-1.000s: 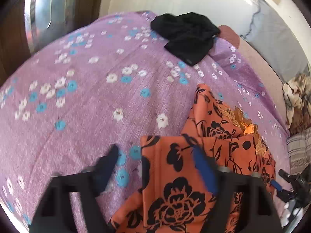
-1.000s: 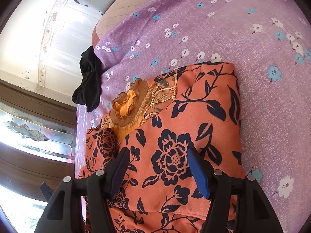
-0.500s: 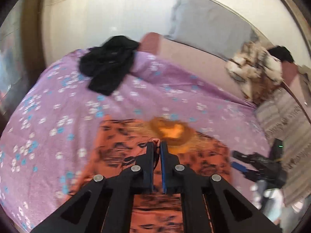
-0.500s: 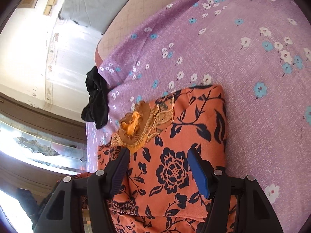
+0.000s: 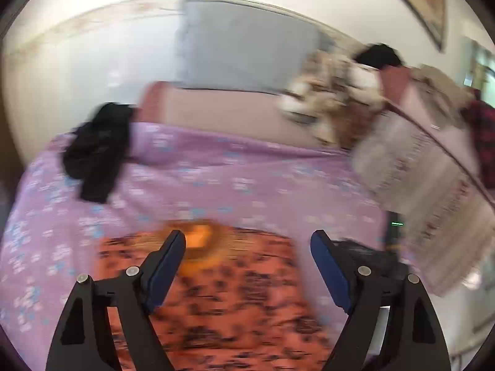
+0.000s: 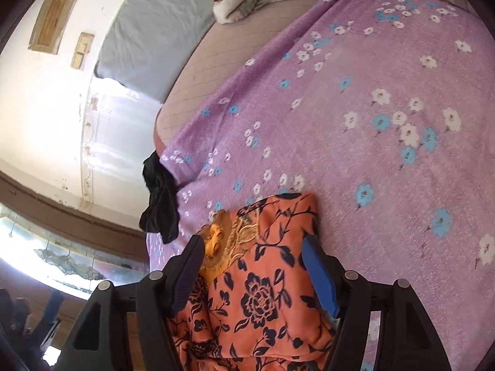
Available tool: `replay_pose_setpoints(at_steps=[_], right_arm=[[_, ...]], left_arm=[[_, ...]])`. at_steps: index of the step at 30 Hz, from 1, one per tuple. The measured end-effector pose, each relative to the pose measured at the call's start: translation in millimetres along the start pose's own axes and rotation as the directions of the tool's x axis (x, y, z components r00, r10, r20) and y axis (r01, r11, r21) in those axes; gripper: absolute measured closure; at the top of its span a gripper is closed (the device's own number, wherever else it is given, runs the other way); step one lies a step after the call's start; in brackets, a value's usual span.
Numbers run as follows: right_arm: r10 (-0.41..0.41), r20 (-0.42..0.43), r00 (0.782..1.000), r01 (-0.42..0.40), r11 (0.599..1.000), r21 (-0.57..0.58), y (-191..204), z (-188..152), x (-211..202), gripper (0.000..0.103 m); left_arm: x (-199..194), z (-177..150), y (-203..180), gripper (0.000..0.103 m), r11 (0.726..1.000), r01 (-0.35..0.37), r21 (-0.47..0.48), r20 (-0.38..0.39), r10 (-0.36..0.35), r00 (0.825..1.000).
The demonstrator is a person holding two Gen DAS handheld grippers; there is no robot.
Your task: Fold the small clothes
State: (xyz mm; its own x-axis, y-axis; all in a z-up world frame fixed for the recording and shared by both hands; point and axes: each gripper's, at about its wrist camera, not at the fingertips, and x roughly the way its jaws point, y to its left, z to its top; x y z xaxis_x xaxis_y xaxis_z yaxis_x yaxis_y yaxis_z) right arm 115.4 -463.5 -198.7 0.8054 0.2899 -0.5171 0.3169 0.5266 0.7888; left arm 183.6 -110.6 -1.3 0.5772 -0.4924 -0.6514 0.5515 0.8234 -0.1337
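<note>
An orange garment with black flowers (image 6: 263, 293) lies folded on the purple flowered bedspread (image 6: 371, 123), its gold-trimmed neckline (image 6: 222, 238) facing the wall. My right gripper (image 6: 252, 244) hovers over it, jaws opening, nothing pressed between the pads. In the blurred left wrist view the same garment (image 5: 232, 293) lies below my left gripper (image 5: 247, 244), whose jaws are opening wide and hold nothing. A black garment (image 5: 96, 154) lies crumpled at the far left of the bed, also the black garment (image 6: 161, 198) in the right wrist view.
A grey pillow (image 5: 244, 46) leans on the wall behind the bed. A brown-and-white blanket (image 5: 334, 105) and a striped cloth (image 5: 417, 185) pile up at the right. The other gripper's black body (image 5: 368, 253) shows at the garment's right edge. A window (image 6: 46, 247) lies beyond the bed's left side.
My left gripper shut on the garment's edge, carried it over toward the neckline, then rose and opened, letting go. My right gripper drew back a little and widened slightly.
</note>
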Motion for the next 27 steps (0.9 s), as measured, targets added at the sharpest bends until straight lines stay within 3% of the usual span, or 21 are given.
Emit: replay_pose_setpoints(at_steps=[1,3,5,8,11,13,15,17,20,23,24,27], right_arm=[[0.02,-0.027,0.999,-0.02,0.999,-0.034,7.1,-4.0,4.3,0.032],[0.047,-0.094,0.994,-0.06,0.989,-0.134,30.3,-19.2,17.4,0.032],[0.089,-0.194,0.977,-0.132,0.966,-0.22,56.4,-43.5,35.2,0.032],[0.146,-0.347,0.927,-0.256,0.92,-0.298,94.9,-90.7,62.3,0.032],[0.174,-0.411,0.895,-0.319,0.894,-0.315,119.7,-125.3,86.6,0.032],[0.218,-0.433,0.875,-0.354,0.898,-0.263,123.7,-135.2,103.8,0.032],[0.241,-0.42,0.875,-0.367,0.896,-0.25,127.4,-139.4,118.0,0.032],[0.254,-0.409,0.877,-0.384,0.881,-0.277,135.1,-143.8,130.9,0.032],[0.221,-0.434,0.873,-0.382,0.865,-0.326,144.2,-154.8,152.5,0.029],[0.141,-0.491,0.86,-0.365,0.842,-0.398,151.8,-175.6,171.0,0.027],[0.104,-0.515,0.851,-0.358,0.833,-0.423,152.7,-183.8,174.9,0.027],[0.03,-0.539,0.842,-0.35,0.791,-0.502,151.9,-204.5,178.8,0.027]], left_arm=[[-4.1,-5.5,19.7,0.02,0.998,-0.065,-0.019,0.007,0.065,0.998],[-8.6,-22.4,64.3,0.02,0.97,-0.231,-0.071,0.011,0.232,0.973],[-7.7,-45.5,106.7,0.02,0.917,-0.376,-0.132,-0.011,0.378,0.926],[8.0,-82.2,156.3,0.02,0.83,-0.511,-0.223,-0.092,0.504,0.859],[30.6,-116.2,185.6,0.02,0.773,-0.567,-0.285,-0.16,0.545,0.823],[48.1,-135.2,201.6,0.02,0.751,-0.578,-0.318,-0.204,0.542,0.816],[66.8,-150.3,209.2,0.02,0.738,-0.591,-0.326,-0.245,0.538,0.807],[81.8,-163.3,216.9,0.02,0.729,-0.619,-0.292,-0.293,0.548,0.784],[98.0,-164.3,221.4,0.02,0.737,-0.635,-0.232,-0.337,0.551,0.763],[108.9,-164.7,226.1,0.02,0.714,-0.681,-0.162,-0.347,0.605,0.717],[113.9,-167.2,228.9,0.02,0.712,-0.685,-0.158,-0.36,0.604,0.711],[117.0,-168.5,238.6,0.02,0.718,-0.667,-0.196,-0.383,0.57,0.727]])
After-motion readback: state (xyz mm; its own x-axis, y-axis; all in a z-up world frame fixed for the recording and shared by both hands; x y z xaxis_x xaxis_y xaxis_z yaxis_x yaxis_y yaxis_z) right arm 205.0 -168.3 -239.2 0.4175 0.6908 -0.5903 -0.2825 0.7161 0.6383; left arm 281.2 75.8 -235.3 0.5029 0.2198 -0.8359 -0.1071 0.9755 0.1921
